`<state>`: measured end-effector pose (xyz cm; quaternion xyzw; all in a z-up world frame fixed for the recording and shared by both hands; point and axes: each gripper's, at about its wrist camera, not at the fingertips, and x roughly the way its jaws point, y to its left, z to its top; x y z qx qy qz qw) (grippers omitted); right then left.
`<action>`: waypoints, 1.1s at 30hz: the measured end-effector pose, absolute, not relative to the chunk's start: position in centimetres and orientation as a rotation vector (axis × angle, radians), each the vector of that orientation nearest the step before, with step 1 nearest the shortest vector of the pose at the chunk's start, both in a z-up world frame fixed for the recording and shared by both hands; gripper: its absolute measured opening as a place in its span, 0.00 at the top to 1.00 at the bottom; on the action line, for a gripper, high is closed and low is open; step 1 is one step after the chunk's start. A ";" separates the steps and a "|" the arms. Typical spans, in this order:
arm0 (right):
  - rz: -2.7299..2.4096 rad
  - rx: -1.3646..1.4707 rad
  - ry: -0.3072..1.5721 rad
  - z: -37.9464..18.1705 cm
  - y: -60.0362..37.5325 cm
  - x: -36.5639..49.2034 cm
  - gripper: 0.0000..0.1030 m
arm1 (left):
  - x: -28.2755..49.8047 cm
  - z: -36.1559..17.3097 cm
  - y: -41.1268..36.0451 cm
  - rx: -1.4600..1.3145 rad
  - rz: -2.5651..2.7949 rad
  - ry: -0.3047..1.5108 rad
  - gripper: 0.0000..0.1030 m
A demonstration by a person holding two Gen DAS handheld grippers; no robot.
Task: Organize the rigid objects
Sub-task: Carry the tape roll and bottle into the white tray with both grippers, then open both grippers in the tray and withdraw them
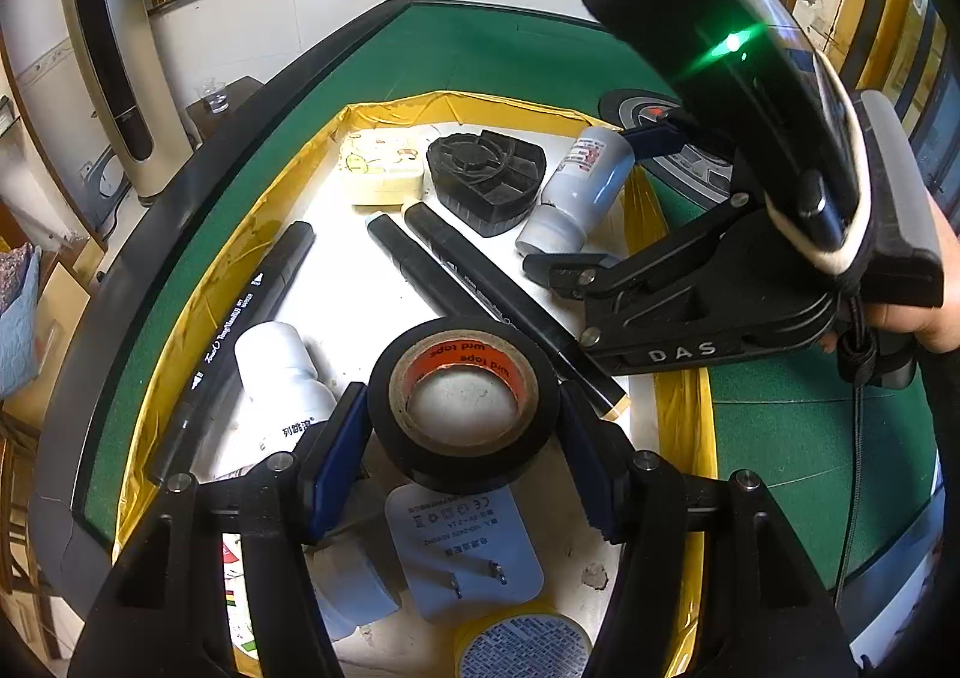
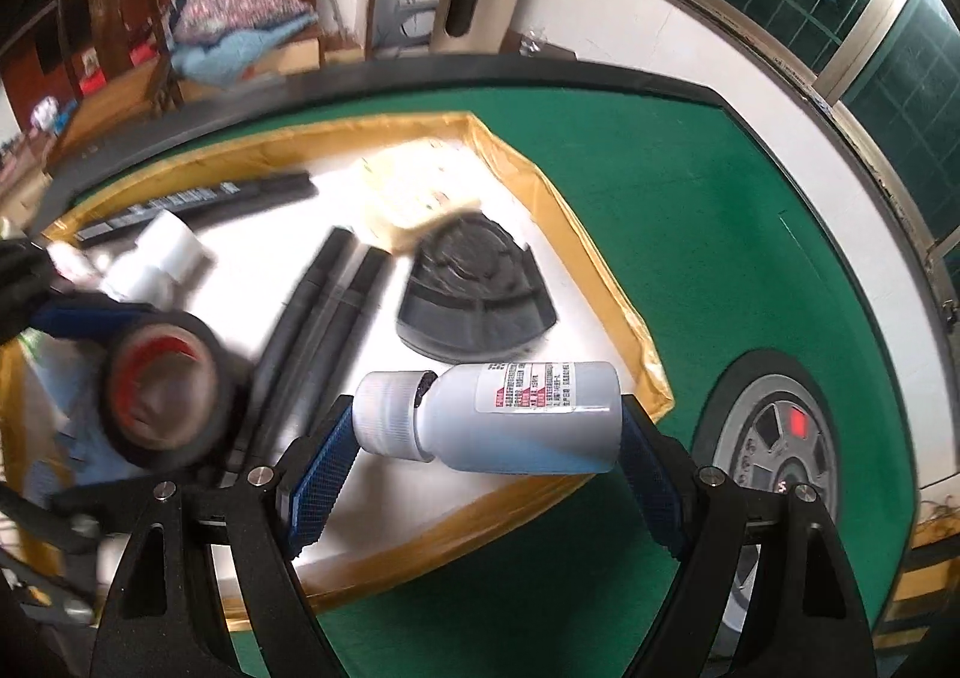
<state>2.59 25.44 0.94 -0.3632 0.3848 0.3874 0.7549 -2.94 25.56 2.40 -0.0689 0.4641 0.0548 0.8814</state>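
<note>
Already most of the work looks done, to my eye: the green table (image 1: 456, 48) carries a yellow-edged tray (image 1: 180, 330), and nearly every loose thing lies inside it. Taking the tray as the landmark, two pieces are not set down. The left tool (image 1: 462, 438) is clamped on a roll of black tape (image 1: 462, 414), held above the tray's near half. The right tool (image 2: 486, 438) is clamped lengthwise on a grey bottle (image 2: 498, 414), cap against one pad and base against the other, at the tray's right-hand edge; whether it touches the floor I cannot tell.

Inside the tray, from big to small: a black fan-shaped holder (image 1: 486, 180) toward the far end, a cream box (image 1: 381, 168) beside it, two black markers (image 1: 456, 282) side by side across the middle, a third marker (image 1: 240, 336) along the left wall, a white bottle (image 1: 282, 372), and a white plug adapter (image 1: 462, 552) at the near end.

The near half is crowded, so the tape has little bare floor under it. A round control dial (image 2: 774, 438) sits in the table outside the tray.
</note>
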 end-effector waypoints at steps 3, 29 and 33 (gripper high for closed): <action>0.837 -0.812 0.828 0.7 25.6 2.5 0.23 | -3.0 2.4 25.5 -0.142 0.117 0.965 0.40; 0.845 -0.711 0.781 1.7 24.3 1.6 0.23 | -3.4 2.2 24.4 -0.101 0.167 0.945 0.40; 0.851 -0.669 0.775 2.2 23.6 1.3 0.23 | -3.6 2.2 24.2 -0.100 0.179 0.932 0.40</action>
